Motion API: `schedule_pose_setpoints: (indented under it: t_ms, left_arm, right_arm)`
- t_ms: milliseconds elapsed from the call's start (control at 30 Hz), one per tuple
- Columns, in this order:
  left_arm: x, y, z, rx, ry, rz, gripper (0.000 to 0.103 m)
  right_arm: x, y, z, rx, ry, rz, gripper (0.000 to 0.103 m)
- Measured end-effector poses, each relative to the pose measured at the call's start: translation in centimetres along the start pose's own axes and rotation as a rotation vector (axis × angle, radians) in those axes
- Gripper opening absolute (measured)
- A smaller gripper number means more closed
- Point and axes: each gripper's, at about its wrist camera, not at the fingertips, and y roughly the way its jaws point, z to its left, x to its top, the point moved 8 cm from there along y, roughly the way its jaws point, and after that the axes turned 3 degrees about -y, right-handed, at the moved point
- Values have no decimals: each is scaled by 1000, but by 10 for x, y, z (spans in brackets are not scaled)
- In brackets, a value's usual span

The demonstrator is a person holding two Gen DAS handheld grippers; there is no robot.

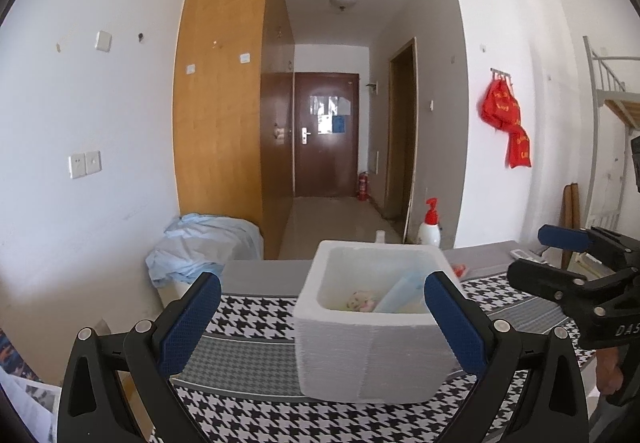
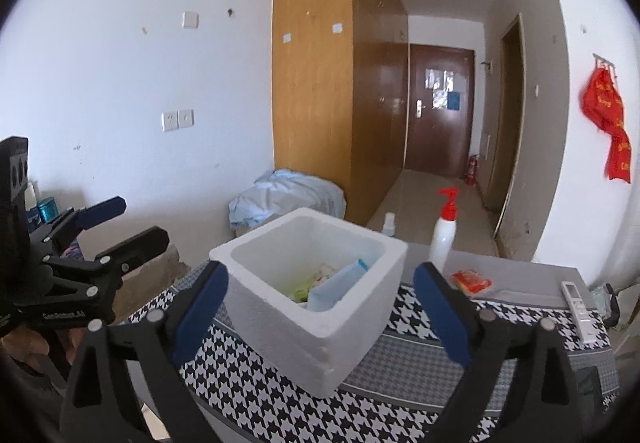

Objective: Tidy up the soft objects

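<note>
One white foam box stood on the patterned cloth that covered the desk, roughly in the middle of it and well in from the near edge. Inside the box lay a few soft things: one light blue packet leaning against the inner wall, something green beside it, and one pale item with a pink print; the rest of the contents could not be made out. Toward the far edge of the desk stood one white pump bottle with a red top, and near it a smaller clear bottle behind the box. One red packet lay on the gray strip of cloth just beside the pump bottle, apart from the box. One white remote control rested near the right edge of the desk. The right gripper hung in front of the box with its blue-padded fingers spread wide, holding nothing and touching nothing. The left gripper was likewise spread wide before the box, empty, its pads clear of the foam walls. Each gripper showed at the side of the other's view, with a hand on its grip. Beyond the far left corner of the desk, one heap of light blue fabric lay bunched against the wooden wardrobe.
</note>
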Motion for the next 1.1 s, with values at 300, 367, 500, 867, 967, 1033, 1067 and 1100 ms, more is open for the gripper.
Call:
schedule_pose_setpoints:
  t_ms: [300,367,500,867,967,1033,1067,1100]
  left_arm:
    - [2,-15,-21,-35,22,-18,102]
    - [1,-17,-24,-42,26,-19,102]
    - [-3,-24,-34,-66,32,-21,102]
    - [-15,-44,-48,-80,32,-79,102]
    - [-21,-47,-53,-93,44,-83,102]
    - [-24,-47,-55,-92,44,-85,102]
    - [-26,-47,-56,-92,44,-85,102]
    - [-29,-47,-57,-96,43,-81,102]
  right_arm:
    - [-9,-26,-8,-39,-4,-36,98]
    - [-11,-32,-10,-46,-4,-43,98]
    - [-18,-42,-13,-59,-4,-58,98]
    - [-36,-70,-19,-87,16,-125,98]
    - [-42,-73,-23,-104,30,-125,98]
    - [-47,-73,-26,-115,39,-116,98]
    - [-50,-74,-28,-121,43,-112,98]
    - [-53,-74,-31,-131,51,-109,98]
